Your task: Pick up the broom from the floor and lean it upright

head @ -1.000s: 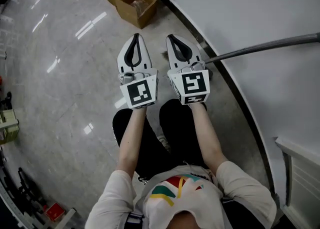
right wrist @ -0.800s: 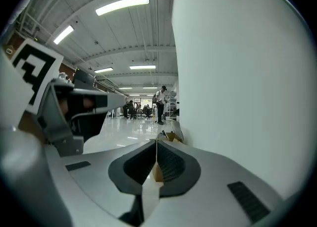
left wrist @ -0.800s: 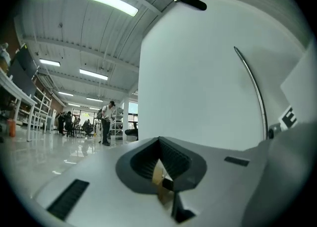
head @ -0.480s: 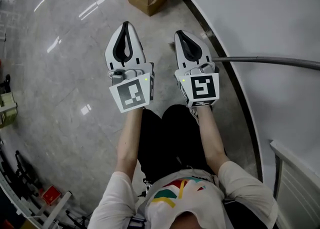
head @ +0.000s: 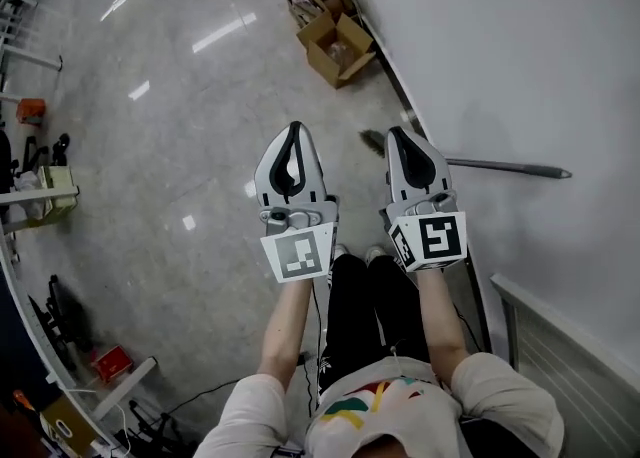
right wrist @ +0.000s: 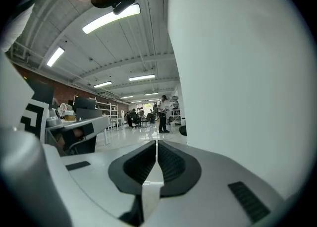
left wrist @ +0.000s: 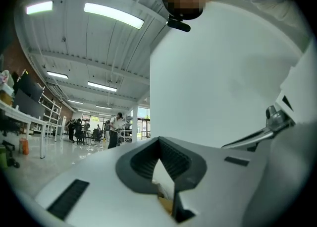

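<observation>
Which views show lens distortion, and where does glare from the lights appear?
Head view: bright streaks of glare on the glossy floor, and the wall meets it along a slightly bowed line. Left gripper view: fisheye circle with black corners, ceiling light blown out white. Right gripper view: the same round frame, its ceiling light also overexposed.

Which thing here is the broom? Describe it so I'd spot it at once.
Find the big white wall on the right of the head view and follow its base. Just past the tip of the right claw is the broom: a dark brush head low down, a thin grey handle crossing the wall. The cardboard boxes farther along are squat and brown.
</observation>
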Demonstrator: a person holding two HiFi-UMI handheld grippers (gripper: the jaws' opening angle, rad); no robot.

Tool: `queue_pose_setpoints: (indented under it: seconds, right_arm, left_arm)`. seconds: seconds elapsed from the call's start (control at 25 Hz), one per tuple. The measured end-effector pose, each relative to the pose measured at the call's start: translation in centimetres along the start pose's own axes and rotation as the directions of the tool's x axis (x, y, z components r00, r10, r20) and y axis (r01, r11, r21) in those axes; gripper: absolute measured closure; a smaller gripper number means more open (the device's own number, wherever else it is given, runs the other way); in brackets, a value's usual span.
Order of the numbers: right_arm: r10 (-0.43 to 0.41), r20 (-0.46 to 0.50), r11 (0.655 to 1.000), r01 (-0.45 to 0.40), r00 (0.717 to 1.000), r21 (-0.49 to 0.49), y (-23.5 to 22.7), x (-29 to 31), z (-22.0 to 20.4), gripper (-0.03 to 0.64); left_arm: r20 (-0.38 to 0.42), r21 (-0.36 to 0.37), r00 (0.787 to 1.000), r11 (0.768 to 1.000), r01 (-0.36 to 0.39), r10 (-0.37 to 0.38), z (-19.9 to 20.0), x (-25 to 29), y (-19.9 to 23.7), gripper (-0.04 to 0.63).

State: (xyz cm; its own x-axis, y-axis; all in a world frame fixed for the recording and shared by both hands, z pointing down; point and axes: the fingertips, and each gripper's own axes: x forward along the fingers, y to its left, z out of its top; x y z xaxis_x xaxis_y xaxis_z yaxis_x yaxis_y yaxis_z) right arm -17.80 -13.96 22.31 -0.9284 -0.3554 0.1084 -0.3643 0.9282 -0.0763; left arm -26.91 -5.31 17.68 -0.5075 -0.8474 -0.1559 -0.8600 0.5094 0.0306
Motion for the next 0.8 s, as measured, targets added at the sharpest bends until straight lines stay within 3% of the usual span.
queue_pose_setpoints:
  seconds: [0.16, 0.24, 0.32, 0.44, 0.56, 0.8]
  right_arm:
    - [0.003, -0.103, 0.996, -0.011, 0.995, -0.084, 3.3, -4.6, 16.0, 0.603]
    - [0.067, -0.131, 0.99, -0.082, 0.989, -0.118, 4.8, -7.9, 21.5, 0.603]
    - [0.189, -0.089, 0.976, -0.198, 0.978, -0.096, 6.5, -10.8, 25.0, 0.603]
    - [0.239, -0.095, 0.967, -0.246, 0.966, -0.064, 7.9, -14.5, 26.2, 0.603]
    - [0.205, -0.113, 0.975, -0.213, 0.972, -0.062, 8.2, -16.0, 26.2, 0.602]
    - [0.251, -0.072, 0.968, -0.25, 0.965, 0.012, 9.3, -17.2, 26.7, 0.603]
  left_arm:
    - [-0.103, 0.004, 0.992, 0.997, 0.076, -0.075, 15.1, -0.7, -1.9, 0.549]
    - [-0.143, 0.028, 0.989, 0.998, 0.048, -0.043, 20.2, -2.6, -2.8, 0.549]
    - [-0.168, 0.091, 0.985, 0.996, -0.008, 0.023, 23.4, -4.6, -3.4, 0.549]
    - [-0.154, 0.112, 0.985, 0.992, -0.058, 0.075, 26.4, -7.7, -4.9, 0.549]
    - [-0.175, 0.117, 0.984, 0.993, -0.022, 0.042, 26.9, -9.2, -6.7, 0.55]
    - [-0.152, 0.086, 0.988, 0.996, -0.005, 0.018, 27.5, -10.6, -7.7, 0.55]
